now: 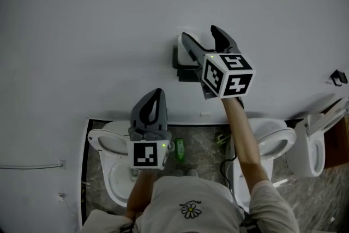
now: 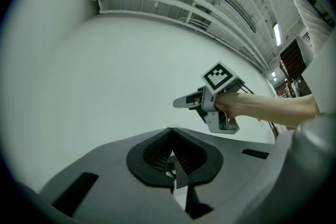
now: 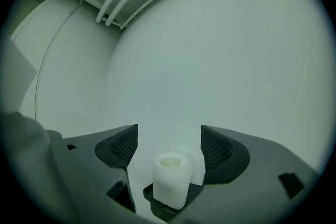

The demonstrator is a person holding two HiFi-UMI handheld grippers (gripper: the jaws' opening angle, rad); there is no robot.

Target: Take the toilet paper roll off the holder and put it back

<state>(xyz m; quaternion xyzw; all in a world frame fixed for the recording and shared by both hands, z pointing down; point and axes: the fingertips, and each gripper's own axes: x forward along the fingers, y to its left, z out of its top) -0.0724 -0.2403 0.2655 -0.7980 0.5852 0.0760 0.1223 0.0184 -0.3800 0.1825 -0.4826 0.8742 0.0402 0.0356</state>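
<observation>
A white toilet paper roll point(image 3: 170, 178) stands upright on a black wall holder point(image 3: 157, 206). In the right gripper view it sits low between the two jaws, and neither pad touches it. My right gripper point(image 3: 169, 147) is open wide. In the head view the right gripper point(image 1: 199, 34) reaches up to the wall, straddling the black holder point(image 1: 184, 71), and its jaws mostly hide the roll. My left gripper point(image 1: 154, 101) is lower and to the left, pointing at the bare wall. Its jaws point(image 2: 173, 157) are shut with nothing between them.
The wall is plain white. Below it stand a toilet point(image 1: 106, 142) at the left, another toilet point(image 1: 278, 139) at the right and a third fixture point(image 1: 308, 153) further right. A green bottle point(image 1: 179, 148) lies on the marbled floor between them.
</observation>
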